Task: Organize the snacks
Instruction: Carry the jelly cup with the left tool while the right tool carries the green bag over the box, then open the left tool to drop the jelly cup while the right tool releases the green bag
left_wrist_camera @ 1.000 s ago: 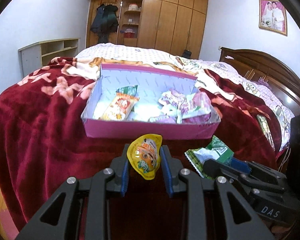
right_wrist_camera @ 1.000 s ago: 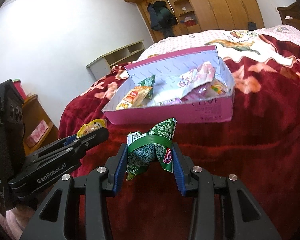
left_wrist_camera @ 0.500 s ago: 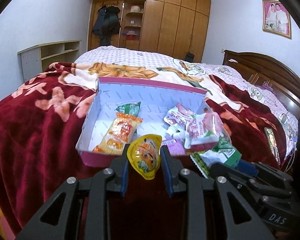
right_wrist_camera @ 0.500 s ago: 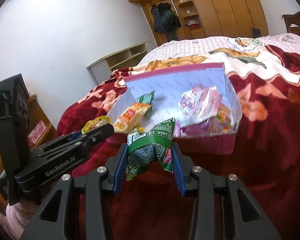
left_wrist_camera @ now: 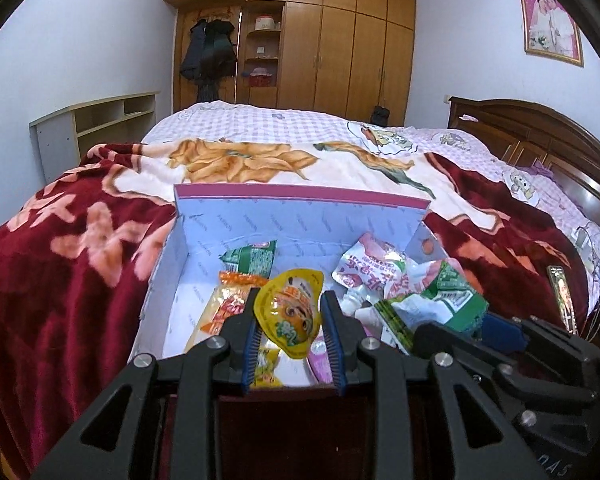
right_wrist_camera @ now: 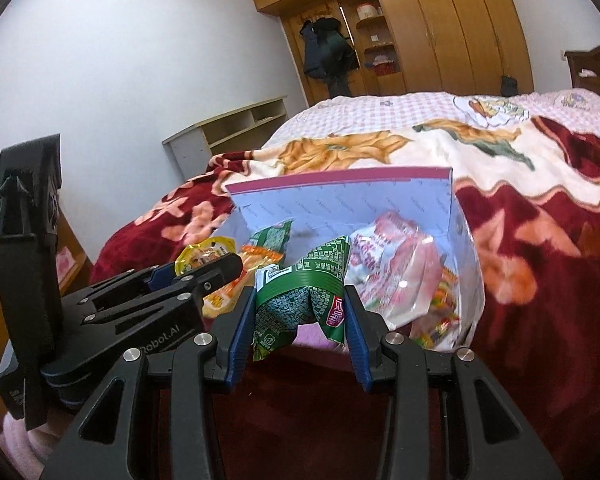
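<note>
A pink box [left_wrist_camera: 300, 196] with a pale inside lies on the red blanket and holds several snack packets. My left gripper [left_wrist_camera: 290, 322] is shut on a yellow jelly cup [left_wrist_camera: 290, 308], hanging over the box's near edge above an orange packet [left_wrist_camera: 228, 304]. My right gripper [right_wrist_camera: 300, 308] is shut on a crumpled green snack packet [right_wrist_camera: 304, 292], just short of the box [right_wrist_camera: 340, 176]. In the left wrist view the green packet [left_wrist_camera: 440, 300] shows at right, beside pink-and-white packets [left_wrist_camera: 372, 268]. The left gripper's fingers [right_wrist_camera: 204, 276] and the jelly cup [right_wrist_camera: 204, 254] show at left in the right wrist view.
The red flowered blanket [left_wrist_camera: 60, 280] covers the bed's near end, a checked sheet [left_wrist_camera: 260, 120] lies beyond. A wooden headboard [left_wrist_camera: 540, 128] stands at right, a low shelf unit [left_wrist_camera: 96, 124] at left, wardrobes [left_wrist_camera: 340, 40] at the back. A phone-like object [left_wrist_camera: 560, 292] lies on the blanket at right.
Both grippers moved forward toward the box with their snacks still held. The box, once well ahead, now lies under the left gripper's tips and right before the right gripper's.
</note>
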Motion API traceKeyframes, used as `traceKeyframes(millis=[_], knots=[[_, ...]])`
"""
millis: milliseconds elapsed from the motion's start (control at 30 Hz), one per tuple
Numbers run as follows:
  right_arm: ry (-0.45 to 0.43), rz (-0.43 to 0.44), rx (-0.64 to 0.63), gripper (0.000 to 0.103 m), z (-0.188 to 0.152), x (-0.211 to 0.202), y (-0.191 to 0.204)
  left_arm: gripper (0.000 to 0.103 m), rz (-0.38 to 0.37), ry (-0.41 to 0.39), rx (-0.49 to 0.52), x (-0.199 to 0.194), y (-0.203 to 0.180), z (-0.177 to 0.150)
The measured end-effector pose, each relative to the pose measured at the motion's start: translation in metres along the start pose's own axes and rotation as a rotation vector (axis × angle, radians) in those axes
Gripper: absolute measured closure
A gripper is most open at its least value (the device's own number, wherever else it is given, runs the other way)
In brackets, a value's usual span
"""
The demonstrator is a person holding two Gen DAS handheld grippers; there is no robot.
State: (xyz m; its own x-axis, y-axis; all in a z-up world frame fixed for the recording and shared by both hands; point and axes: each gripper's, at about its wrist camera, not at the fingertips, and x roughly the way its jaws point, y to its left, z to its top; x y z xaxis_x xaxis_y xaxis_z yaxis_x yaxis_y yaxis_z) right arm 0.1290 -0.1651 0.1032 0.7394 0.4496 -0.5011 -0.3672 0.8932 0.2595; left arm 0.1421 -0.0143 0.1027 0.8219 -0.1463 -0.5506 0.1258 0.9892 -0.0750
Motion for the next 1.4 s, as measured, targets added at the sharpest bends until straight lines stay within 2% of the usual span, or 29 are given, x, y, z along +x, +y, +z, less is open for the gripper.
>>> traceKeyframes(millis=[400, 733, 767, 833, 1000, 1167, 1400], knots=[[-0.004, -0.057, -0.001, 0.06, 0.015, 0.028, -0.015, 0.073, 0.033, 0.04, -0.022, 0.04, 0.007, 0.009], [0.008, -0.064, -0.002, 0.059, 0.013, 0.038, -0.018, 0.072, 0.043, 0.073, -0.012, 0.058, 0.004, 0.007], [0.007, -0.068, -0.005, 0.058, 0.013, 0.039, -0.018, 0.072, 0.046, 0.076, -0.013, 0.058, 0.004, 0.007], [0.003, -0.092, -0.013, 0.055, 0.012, 0.04, -0.017, 0.062, 0.05, 0.077, -0.019, 0.058, 0.006, 0.007], [-0.008, -0.101, -0.018, 0.051, 0.012, 0.038, -0.017, 0.053, 0.074, 0.063, -0.031, 0.054, 0.009, 0.008], [-0.034, -0.111, -0.024, 0.043, 0.013, 0.033, -0.016, 0.051, 0.1, 0.062, -0.03, 0.053, 0.01, 0.008], [-0.041, -0.101, -0.02, 0.042, 0.014, 0.031, -0.014, 0.051, 0.1, 0.062, -0.036, 0.051, 0.011, 0.008]])
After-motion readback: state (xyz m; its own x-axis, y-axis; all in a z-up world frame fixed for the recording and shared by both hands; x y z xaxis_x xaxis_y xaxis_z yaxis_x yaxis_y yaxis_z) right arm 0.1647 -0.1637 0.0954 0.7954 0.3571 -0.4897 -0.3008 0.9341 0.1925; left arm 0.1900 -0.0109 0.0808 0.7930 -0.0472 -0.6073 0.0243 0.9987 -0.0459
